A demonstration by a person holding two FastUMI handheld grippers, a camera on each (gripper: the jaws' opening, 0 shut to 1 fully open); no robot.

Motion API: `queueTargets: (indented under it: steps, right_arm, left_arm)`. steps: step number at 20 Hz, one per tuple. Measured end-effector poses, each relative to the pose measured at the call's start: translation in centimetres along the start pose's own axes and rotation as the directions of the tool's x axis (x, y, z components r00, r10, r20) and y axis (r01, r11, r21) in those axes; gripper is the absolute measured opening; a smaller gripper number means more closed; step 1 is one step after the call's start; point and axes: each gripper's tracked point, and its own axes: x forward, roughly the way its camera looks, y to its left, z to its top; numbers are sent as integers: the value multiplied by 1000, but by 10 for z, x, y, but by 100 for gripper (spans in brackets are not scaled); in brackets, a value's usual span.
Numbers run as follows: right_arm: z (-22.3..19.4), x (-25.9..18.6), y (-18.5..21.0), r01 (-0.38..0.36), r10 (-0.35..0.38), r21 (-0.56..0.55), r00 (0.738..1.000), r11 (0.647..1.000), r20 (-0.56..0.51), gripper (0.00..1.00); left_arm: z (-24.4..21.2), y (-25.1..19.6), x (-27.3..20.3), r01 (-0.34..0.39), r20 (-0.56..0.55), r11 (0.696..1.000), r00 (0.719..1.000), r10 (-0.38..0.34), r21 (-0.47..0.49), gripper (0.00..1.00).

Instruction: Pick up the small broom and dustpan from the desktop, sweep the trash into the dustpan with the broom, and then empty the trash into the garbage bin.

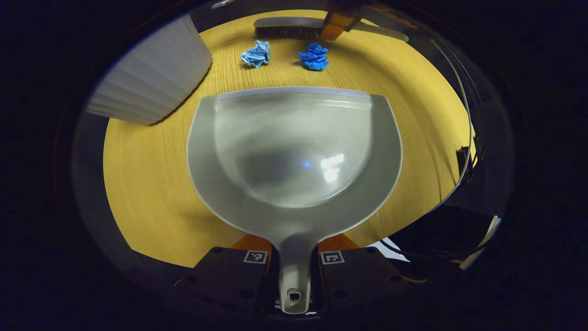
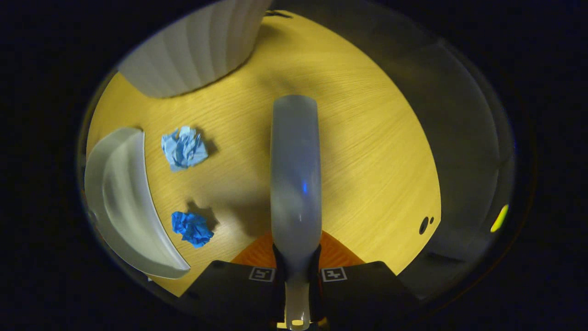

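- While the ribbed white garbage bin (image 1: pixel 151 78) is standing at the far left of the left gripper view, on the wooden desktop (image 1: pixel 147 184), a strip of bare wood is lying between its base and the dustpan's left rim.
- Centre of that view, the left gripper (image 1: pixel 294 262) is clamping both fingers on the grey handle of the dustpan (image 1: pixel 294 147); the glossy pan is spreading wide ahead, its straight lip facing the trash.
- Beyond the lip, a pale blue paper ball (image 1: pixel 256 54) and a darker blue paper ball (image 1: pixel 314 56) are sitting side by side, apart from each other, with open wood before the lip.
- Behind them the broom (image 1: pixel 294 26) is lying across, bristles dark, near the table's far edge.
- To the right, the desktop's rim is curving away into darkness.
- In the right gripper view, the right gripper (image 2: pixel 296 271) is gripping the broom's handle, both fingers pressed to it, the grey back stretching forward; open wood is running right to the table edge.
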Motion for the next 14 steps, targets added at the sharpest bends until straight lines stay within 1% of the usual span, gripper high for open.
queueTargets:
  steps: [1, 2, 4, 5, 6, 7, 8, 9, 10, 11, 12, 13, 14]
  right_arm:
    - [9, -1, 2, 26, -26, -35, 1000, 999, 16, 22]
    - [9, -2, 10, 21, -20, -73, 1000, 997, 6, 22]
    - [10, -4, 14, 63, -62, -191, 998, 979, 15, 22]
    - [7, -5, 18, 54, -51, -231, 998, 971, 21, 22]
    - [5, -12, 28, 11, -7, -256, 1000, 967, 16, 22]
    - [2, -18, 37, -51, 55, -273, 998, 961, 6, 17]
    - [-11, -24, 51, -138, 135, -277, 990, 951, -29, 21]
    - [-24, -32, 68, -235, 226, -275, 972, 932, -63, 22]
    - [-31, -37, 74, -292, 280, -264, 957, 919, -81, 22]
    - [-34, -42, 78, -347, 334, -239, 938, 907, -93, 22]
    - [-38, -44, 89, -417, 406, -197, 909, 887, -96, 22]
    - [-44, -47, 99, -473, 461, -153, 880, 867, -112, 22]
    - [-42, -51, 100, -510, 499, -133, 860, 850, -111, 22]
  left_arm:
    - [2, 0, -2, -4, -4, 1000, 1000, 4, 1, 25]
    - [-1, 0, -3, -7, -11, 1000, 1000, 7, 2, 26]
    - [0, -1, -4, -4, -7, 1000, 1000, 4, 0, 26]
    - [1, -1, -3, -2, -8, 1000, 1000, 2, -1, 25]
    - [1, -1, -4, -1, -6, 1000, 1000, 1, 0, 25]
    - [0, -1, -3, -1, -4, 1000, 1000, 1, 6, 25]
    - [-1, 0, -2, -1, 1, 1000, 1000, 1, 14, 25]
    - [1, 0, -2, 5, 12, 999, 1000, -6, 33, 25]
    - [2, 1, 2, -2, 30, 998, 1000, 1, 56, 26]
    - [-2, 1, -4, -4, 24, 998, 1000, 3, 67, 25]
    - [-4, 2, -2, -5, 18, 996, 1000, 4, 89, 25]
    - [-1, 4, -3, -7, 52, 993, 999, 1, 116, 25]
    - [0, 4, 8, -5, 67, 991, 998, -5, 136, 25]
